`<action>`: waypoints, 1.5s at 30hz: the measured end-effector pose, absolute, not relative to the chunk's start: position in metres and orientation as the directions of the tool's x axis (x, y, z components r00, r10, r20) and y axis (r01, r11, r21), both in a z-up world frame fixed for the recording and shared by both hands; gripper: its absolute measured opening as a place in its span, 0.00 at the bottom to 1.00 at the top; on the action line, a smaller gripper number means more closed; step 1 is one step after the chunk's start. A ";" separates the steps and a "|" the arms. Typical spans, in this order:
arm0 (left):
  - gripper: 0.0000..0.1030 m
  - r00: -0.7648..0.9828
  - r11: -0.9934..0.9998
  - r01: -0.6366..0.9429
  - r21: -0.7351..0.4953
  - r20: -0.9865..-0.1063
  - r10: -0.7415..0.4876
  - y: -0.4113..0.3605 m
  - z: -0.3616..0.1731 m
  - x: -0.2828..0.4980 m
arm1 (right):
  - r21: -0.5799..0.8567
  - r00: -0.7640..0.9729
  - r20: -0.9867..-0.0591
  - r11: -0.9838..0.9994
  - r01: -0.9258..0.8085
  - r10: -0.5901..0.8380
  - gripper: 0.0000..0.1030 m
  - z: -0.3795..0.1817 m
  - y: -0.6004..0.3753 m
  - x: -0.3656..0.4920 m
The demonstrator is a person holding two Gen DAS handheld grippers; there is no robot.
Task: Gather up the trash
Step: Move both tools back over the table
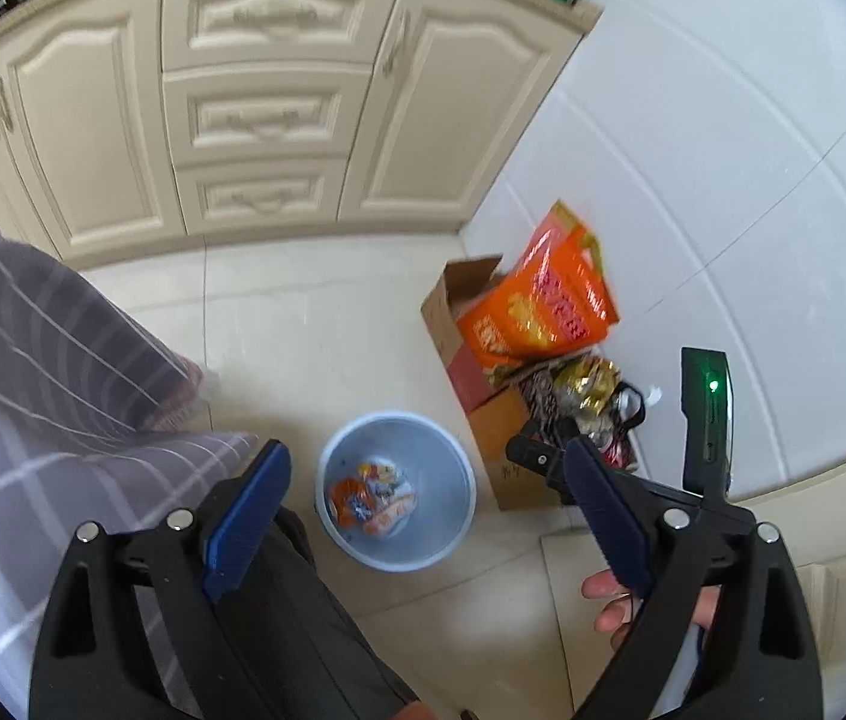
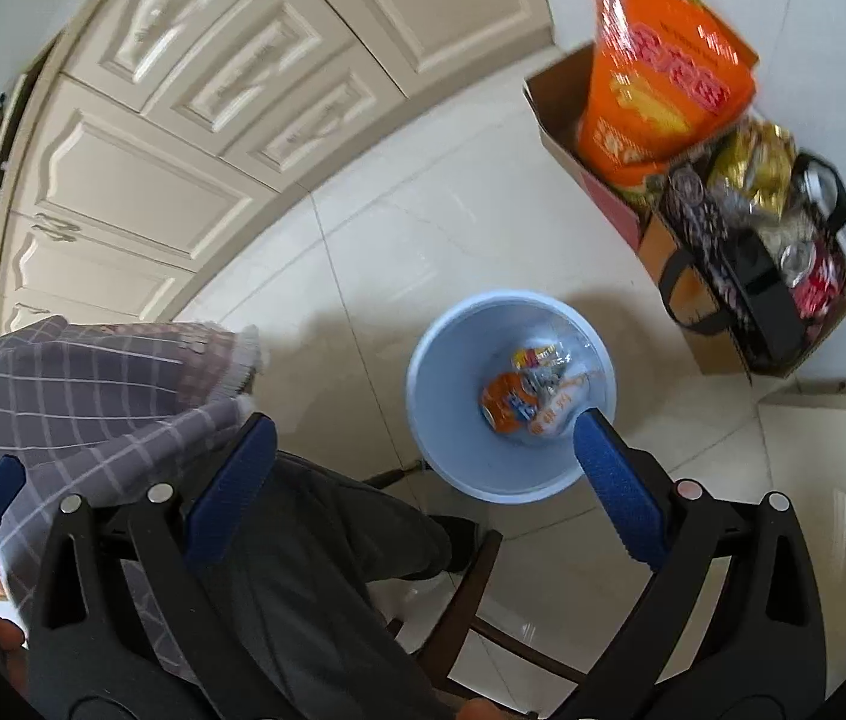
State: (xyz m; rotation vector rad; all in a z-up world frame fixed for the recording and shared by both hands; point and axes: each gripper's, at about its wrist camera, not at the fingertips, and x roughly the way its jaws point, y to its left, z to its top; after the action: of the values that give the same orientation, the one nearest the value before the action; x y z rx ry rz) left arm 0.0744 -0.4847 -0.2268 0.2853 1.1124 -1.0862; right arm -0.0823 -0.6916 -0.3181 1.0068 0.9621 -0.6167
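both tools, left [image 1: 423,504] and right [image 2: 423,468], spread apart, empty, above pale blue round plastic bin [image 2: 441,360] holding crumpled orange wrappers [image 2: 507,405].

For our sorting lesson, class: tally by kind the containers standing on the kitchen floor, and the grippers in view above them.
Light blue bins, wrappers inside: 1
Cardboard boxes, one holding an orange bag: 2
Dark tote bags, packed: 1
Grippers, both open and empty, left gripper, right gripper: 2
Total: 6
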 end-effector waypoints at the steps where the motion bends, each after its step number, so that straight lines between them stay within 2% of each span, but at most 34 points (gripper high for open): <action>1: 0.88 0.037 0.491 0.817 -0.304 -0.821 -0.569 -0.480 -0.219 0.075 | 0.420 0.476 -0.879 0.440 0.794 -0.020 0.94 -0.307 -0.689 -0.078; 14: 0.88 0.294 0.572 0.786 -0.237 -0.670 -0.682 -0.374 -0.118 0.104 | 0.435 0.644 -0.759 0.660 0.612 -0.097 0.94 -0.166 -0.627 -0.006; 21: 0.88 0.468 0.671 0.723 -0.167 -0.597 -0.652 -0.305 -0.077 0.122 | 0.431 0.720 -0.693 0.774 0.464 -0.046 0.94 -0.113 -0.572 0.042; 26: 0.88 0.582 0.751 0.648 -0.126 -0.553 -0.596 -0.251 -0.059 0.133 | 0.422 0.762 -0.647 0.840 0.341 0.015 0.94 -0.082 -0.525 0.075; 33: 0.88 0.684 0.842 0.521 -0.141 -0.521 -0.511 -0.180 -0.048 0.148 | 0.404 0.787 -0.609 0.894 0.194 0.104 0.94 -0.057 -0.459 0.114; 39: 0.88 0.760 0.906 0.406 -0.117 -0.507 -0.406 -0.123 -0.047 0.154 | 0.367 0.773 -0.616 0.923 0.110 0.153 0.94 -0.054 -0.405 0.143; 45: 0.88 0.783 0.950 0.294 -0.104 -0.544 -0.302 -0.073 -0.066 0.171 | 0.336 0.729 -0.657 0.940 0.056 0.192 0.94 -0.069 -0.366 0.175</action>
State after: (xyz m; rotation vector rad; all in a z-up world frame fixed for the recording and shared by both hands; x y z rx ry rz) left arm 0.1708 -0.0730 -0.0663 -0.0140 0.5901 -0.3213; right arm 0.1747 -0.3662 -0.0690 0.3478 0.7544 0.0767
